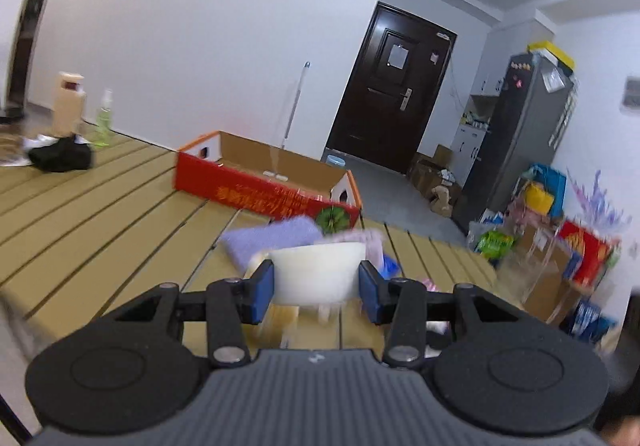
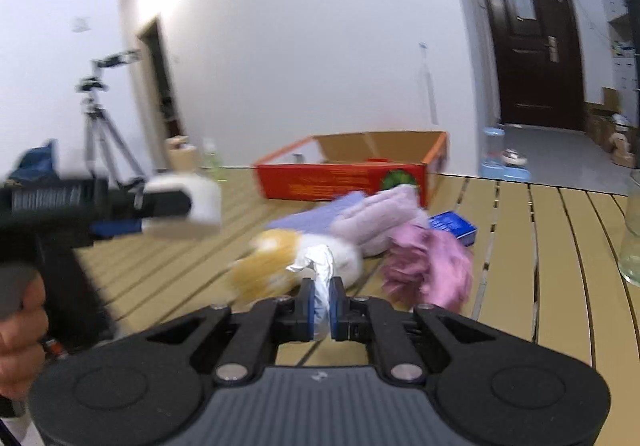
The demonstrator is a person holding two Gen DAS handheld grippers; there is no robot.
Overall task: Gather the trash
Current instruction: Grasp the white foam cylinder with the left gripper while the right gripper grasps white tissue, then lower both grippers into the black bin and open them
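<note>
A white paper cup sits clamped between the left gripper pads, lifted above the slatted table. The right gripper pinches a crumpled tissue tight, over cloths near a red cardboard box.

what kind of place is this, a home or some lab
Most likely a lived-in home, an apartment entry and kitchen area. A dark front door opens off the room, a grey fridge with magnets stands beside it, and a slatted table carries towels and clutter.
</note>
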